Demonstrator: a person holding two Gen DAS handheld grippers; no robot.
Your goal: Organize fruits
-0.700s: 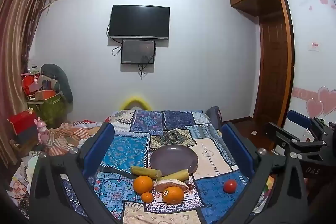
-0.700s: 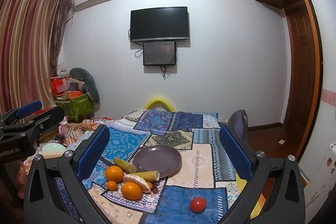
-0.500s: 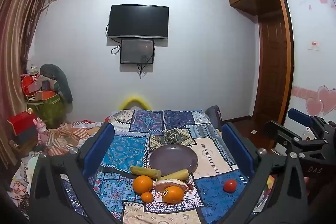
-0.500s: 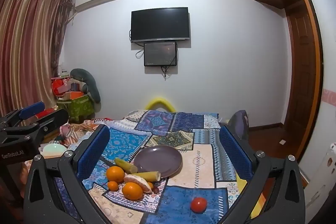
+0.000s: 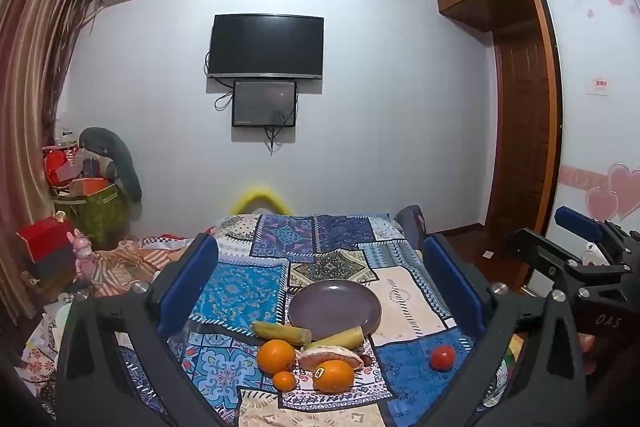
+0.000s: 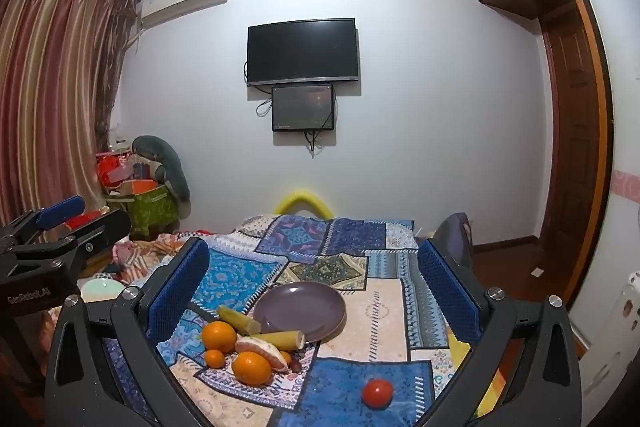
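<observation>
1. Left wrist view: our left tool [image 5: 320,279] is spread wide, its blue pads apart with nothing between them, and it hangs above the patchwork bedspread [image 5: 240,287] without touching any fruit.
2. Ahead of it an empty purple plate [image 5: 335,305] lies on the bed. At the plate's near rim lie two yellow-green stalk pieces [image 5: 282,331], then a large orange [image 5: 276,355], a small orange [image 5: 285,380], a stickered orange [image 5: 333,375] and a peeled pomelo wedge [image 5: 329,355], all bunched together.
3. A red tomato [image 5: 443,357] sits alone to the right, well apart from the bunch. Our right tool [image 5: 576,247] shows at the right edge, clear of the fruit.
4. Right wrist view: our right tool [image 6: 312,279] is likewise spread and empty. The plate [image 6: 300,309] lies between its fingers, further off, with the fruit bunch to its near left; the tomato [image 6: 377,392] is nearest, by itself on a blue patch.
5. Around us: a wall television [image 6: 302,51] with a smaller screen [image 6: 303,108] under it, striped curtains [image 6: 48,99], cluttered boxes [image 6: 140,195] in the corner, a wooden door [image 6: 572,147]. Nothing stands between either tool and the fruit.
</observation>
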